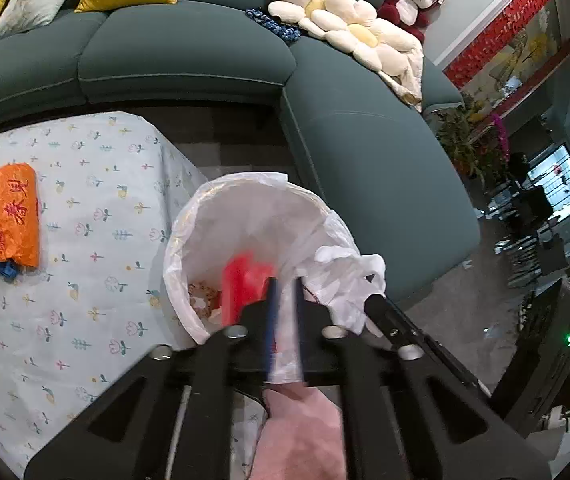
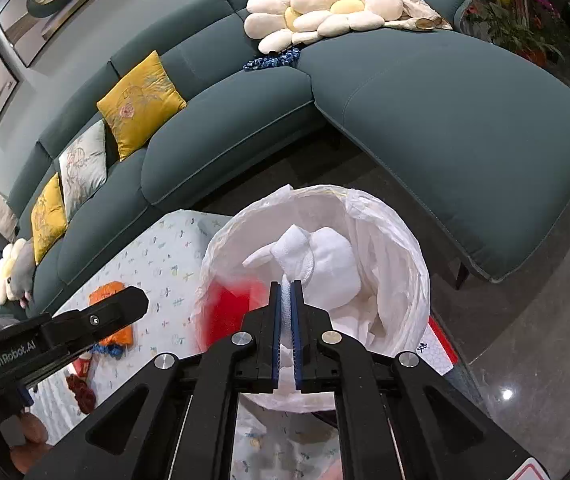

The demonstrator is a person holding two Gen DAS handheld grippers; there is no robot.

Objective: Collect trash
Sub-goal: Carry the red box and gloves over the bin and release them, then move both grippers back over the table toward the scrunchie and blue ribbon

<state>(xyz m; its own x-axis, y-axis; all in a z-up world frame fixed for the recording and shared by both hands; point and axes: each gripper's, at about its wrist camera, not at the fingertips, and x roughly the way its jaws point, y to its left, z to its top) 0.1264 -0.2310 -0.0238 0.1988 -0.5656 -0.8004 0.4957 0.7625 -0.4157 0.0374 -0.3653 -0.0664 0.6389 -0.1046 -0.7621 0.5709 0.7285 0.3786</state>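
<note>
Over the lined trash bin (image 2: 401,240) beside the tabletop (image 1: 85,200), my right tool (image 2: 286,292) clamps a crumpled white tissue (image 2: 317,260), while my left tool (image 1: 285,284), jaws slightly apart, releases a blurred red wrapper (image 1: 241,284); an orange wrapper (image 1: 15,216) lies on the tabletop.

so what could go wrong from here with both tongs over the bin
1. The right tongs grip only a thin twist of the white tissue; it could tear or catch when let go.
2. The liner sags at one side and could slide into the bin.
3. The red wrapper is blurred, mid-fall; it might miss.
</note>
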